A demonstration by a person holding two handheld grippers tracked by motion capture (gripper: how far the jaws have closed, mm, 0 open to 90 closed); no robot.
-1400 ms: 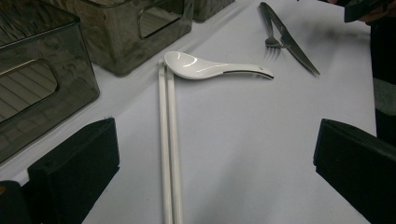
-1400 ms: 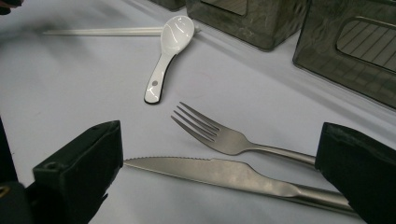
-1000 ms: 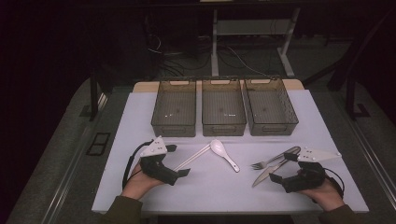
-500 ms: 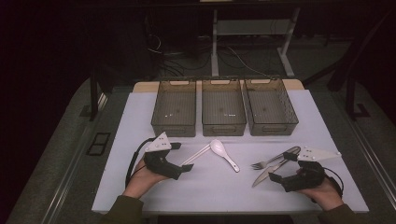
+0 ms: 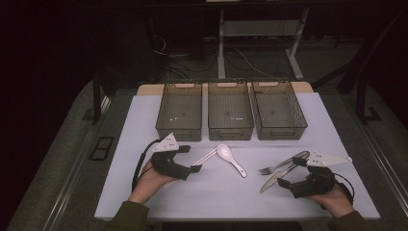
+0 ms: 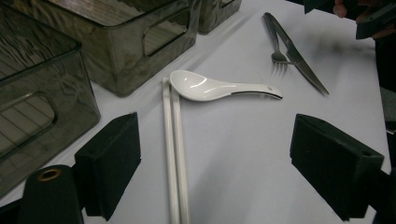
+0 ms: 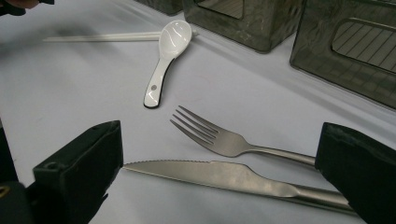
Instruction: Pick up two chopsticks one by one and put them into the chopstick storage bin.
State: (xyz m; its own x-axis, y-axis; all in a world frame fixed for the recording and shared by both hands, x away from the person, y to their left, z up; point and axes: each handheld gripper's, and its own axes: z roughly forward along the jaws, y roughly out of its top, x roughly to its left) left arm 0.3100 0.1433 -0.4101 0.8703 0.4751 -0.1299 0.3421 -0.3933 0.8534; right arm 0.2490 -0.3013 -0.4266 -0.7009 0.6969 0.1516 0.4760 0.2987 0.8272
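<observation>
I'm closing the left gripper (image 6: 205,172), jaws apart, around the chopsticks (image 6: 173,154): thin, stiff, slippery, so I'm pinching mid-length.

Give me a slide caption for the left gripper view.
Left gripper open, jaws just closing, straddling white chopsticks beside a white spoon.

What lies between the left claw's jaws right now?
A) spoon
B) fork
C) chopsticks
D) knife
C: in the left gripper view the white chopsticks run up between the two jaws, untouched by either; the spoon lies beyond their far end.
</observation>
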